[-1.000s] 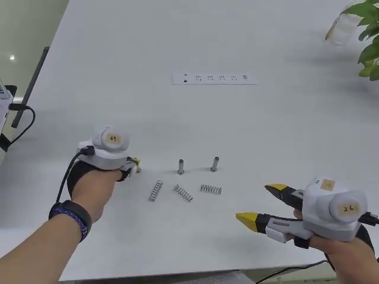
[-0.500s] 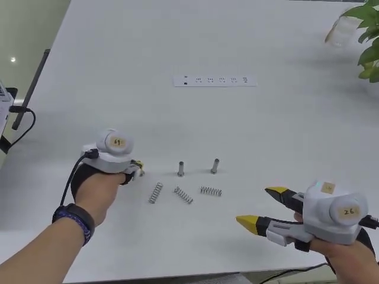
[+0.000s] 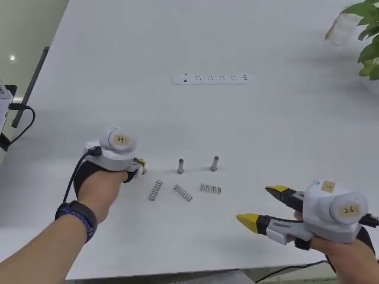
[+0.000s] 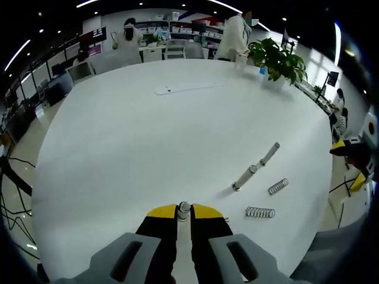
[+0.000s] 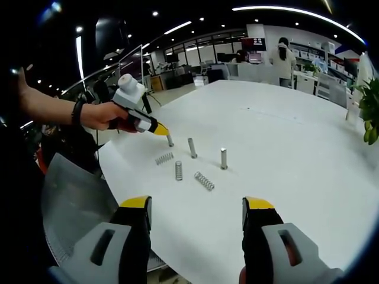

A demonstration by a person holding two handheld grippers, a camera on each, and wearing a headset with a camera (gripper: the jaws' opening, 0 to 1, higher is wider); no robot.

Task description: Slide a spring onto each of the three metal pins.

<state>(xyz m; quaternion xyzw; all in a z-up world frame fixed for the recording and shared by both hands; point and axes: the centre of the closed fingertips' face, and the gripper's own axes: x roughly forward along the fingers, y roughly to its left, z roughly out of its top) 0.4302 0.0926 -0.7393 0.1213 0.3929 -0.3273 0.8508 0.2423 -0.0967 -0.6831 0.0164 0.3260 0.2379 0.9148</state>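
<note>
Two metal pins (image 3: 180, 167) (image 3: 214, 164) stand upright on the white table (image 3: 177, 35). Three springs (image 3: 156, 190) (image 3: 183, 193) (image 3: 210, 189) lie just in front of them. My left gripper (image 3: 141, 166) sits low at the table, left of the pins, shut on a third pin (image 4: 185, 206) that stands between its yellow tips. That held pin (image 5: 170, 140) also shows in the right gripper view, under the left gripper (image 5: 160, 130). My right gripper (image 3: 263, 205) hovers at the front right, open, nothing between its fingers (image 5: 137, 204).
A white power strip (image 3: 213, 78) lies further back at mid-table. A plant (image 3: 368, 35) and a clear cup (image 3: 343, 26) stand at the far right corner. A black cable (image 3: 23, 112) hangs off the left edge. People stand in the office behind the table.
My left gripper has crept slightly to the right with the pin still held. The right gripper has barely moved; pins and springs lie as before.
</note>
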